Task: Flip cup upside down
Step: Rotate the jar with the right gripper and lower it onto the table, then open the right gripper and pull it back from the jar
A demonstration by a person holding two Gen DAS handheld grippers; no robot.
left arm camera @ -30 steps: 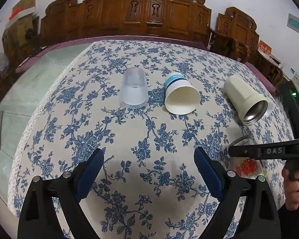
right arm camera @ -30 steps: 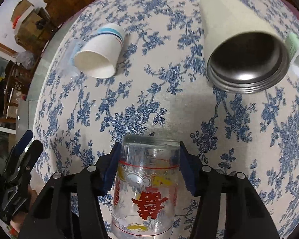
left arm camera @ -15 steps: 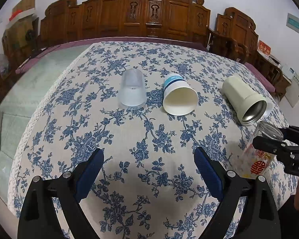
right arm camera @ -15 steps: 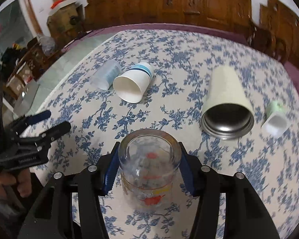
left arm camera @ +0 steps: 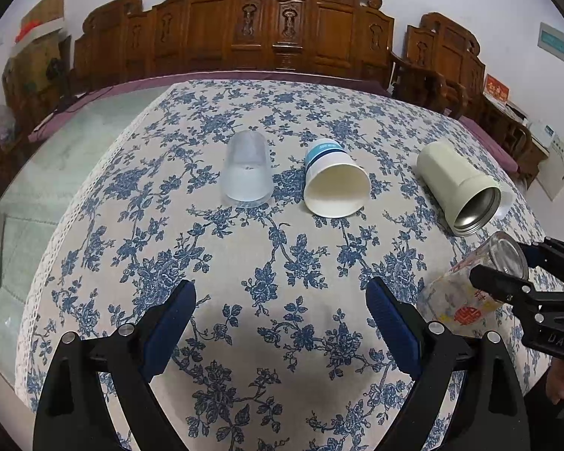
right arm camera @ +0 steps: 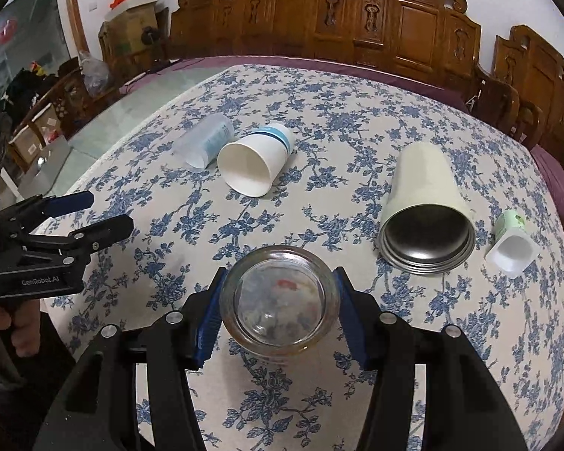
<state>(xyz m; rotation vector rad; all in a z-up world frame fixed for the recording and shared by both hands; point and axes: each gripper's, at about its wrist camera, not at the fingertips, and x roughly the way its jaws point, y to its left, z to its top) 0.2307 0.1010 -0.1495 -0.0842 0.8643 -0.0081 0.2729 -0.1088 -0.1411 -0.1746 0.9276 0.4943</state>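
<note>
My right gripper [right arm camera: 280,304] is shut on a clear glass cup [right arm camera: 280,298] with red and yellow print, its thick base turned toward the camera. In the left wrist view the glass cup [left arm camera: 470,293] tilts with its base up and its mouth low near the tablecloth, held by the right gripper [left arm camera: 507,267] at the right edge. My left gripper [left arm camera: 282,319] is open and empty above the near part of the table; it also shows in the right wrist view [right arm camera: 90,214] at the left.
On the blue floral tablecloth [left arm camera: 282,263] lie a frosted plastic cup [left arm camera: 247,171], a white paper cup [left arm camera: 334,184] on its side, a cream steel tumbler [left arm camera: 458,188] on its side, and a small green-white bottle [right arm camera: 511,244]. Carved wooden chairs [left arm camera: 274,22] stand behind.
My right gripper has turned the glass cup over, from lying toward me to base-up and mouth-down, and lowered it toward the table. My left gripper has stayed open and nearly still.
</note>
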